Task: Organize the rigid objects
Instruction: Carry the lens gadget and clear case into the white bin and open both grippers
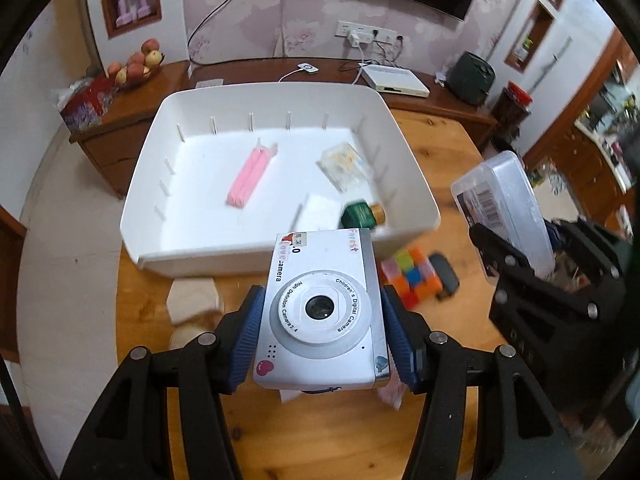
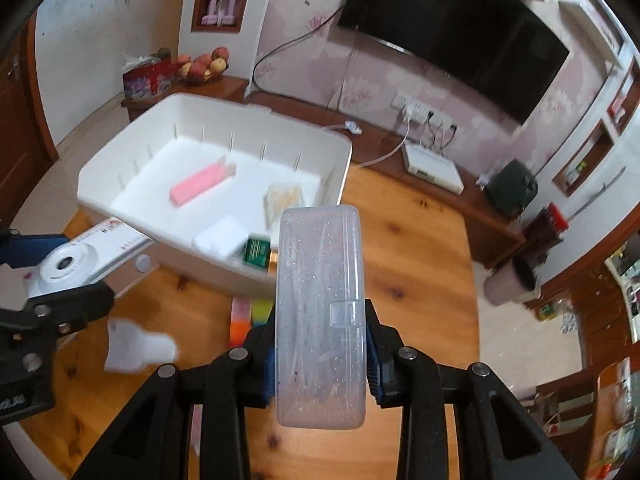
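Both hands are carrying a load toward the bin (image 1: 280,248): the left gripper (image 1: 322,336) is clamping a toy camera (image 1: 320,308) by its sides, and the right gripper (image 2: 320,364) is clamping a clear case (image 2: 320,312) at its lower end. Both items are hanging above the table (image 1: 320,432), just short of the bin's near wall. Inside, a pink bar (image 1: 248,178), a clear box (image 1: 346,162) and a green bottle (image 1: 362,214) are already lying. Next, each load probably needs clearing the wall and lowering into a bare patch before the jaws are letting go
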`<action>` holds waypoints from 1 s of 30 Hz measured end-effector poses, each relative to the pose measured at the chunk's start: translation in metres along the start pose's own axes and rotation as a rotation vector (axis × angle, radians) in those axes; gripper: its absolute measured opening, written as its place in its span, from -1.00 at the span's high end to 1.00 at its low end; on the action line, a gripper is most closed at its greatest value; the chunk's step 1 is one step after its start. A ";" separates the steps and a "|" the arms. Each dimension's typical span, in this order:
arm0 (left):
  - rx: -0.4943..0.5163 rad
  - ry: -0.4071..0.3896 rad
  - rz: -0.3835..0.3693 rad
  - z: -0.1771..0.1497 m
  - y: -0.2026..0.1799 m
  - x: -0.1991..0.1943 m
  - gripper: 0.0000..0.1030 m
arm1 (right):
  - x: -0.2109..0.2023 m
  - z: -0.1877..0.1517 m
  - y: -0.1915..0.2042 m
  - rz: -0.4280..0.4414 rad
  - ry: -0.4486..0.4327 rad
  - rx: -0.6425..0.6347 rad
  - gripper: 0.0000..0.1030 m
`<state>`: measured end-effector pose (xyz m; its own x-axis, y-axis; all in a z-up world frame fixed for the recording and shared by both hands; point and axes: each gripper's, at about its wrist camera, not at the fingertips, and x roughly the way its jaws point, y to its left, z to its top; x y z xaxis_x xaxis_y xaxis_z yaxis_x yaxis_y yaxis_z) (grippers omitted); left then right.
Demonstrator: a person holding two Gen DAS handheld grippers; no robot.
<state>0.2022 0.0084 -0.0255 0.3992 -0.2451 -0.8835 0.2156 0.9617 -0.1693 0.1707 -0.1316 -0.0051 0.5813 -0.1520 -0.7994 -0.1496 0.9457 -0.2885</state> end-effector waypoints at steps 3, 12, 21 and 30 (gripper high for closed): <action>-0.031 -0.013 0.010 0.020 0.007 0.006 -0.17 | 0.004 0.022 0.006 -0.024 -0.027 -0.026 0.34; -0.138 -0.025 -0.011 0.075 0.038 0.035 -0.17 | 0.035 0.071 0.026 -0.124 -0.060 -0.070 0.33; -0.216 0.030 -0.042 0.104 0.069 0.084 -0.17 | 0.083 0.101 0.048 -0.171 -0.020 -0.093 0.34; -0.271 0.065 -0.085 0.104 0.087 0.116 -0.17 | 0.123 0.102 0.064 -0.184 0.040 -0.141 0.33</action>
<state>0.3600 0.0512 -0.0978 0.3300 -0.3261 -0.8859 -0.0035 0.9380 -0.3466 0.3142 -0.0603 -0.0682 0.5772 -0.3323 -0.7460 -0.1558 0.8519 -0.5001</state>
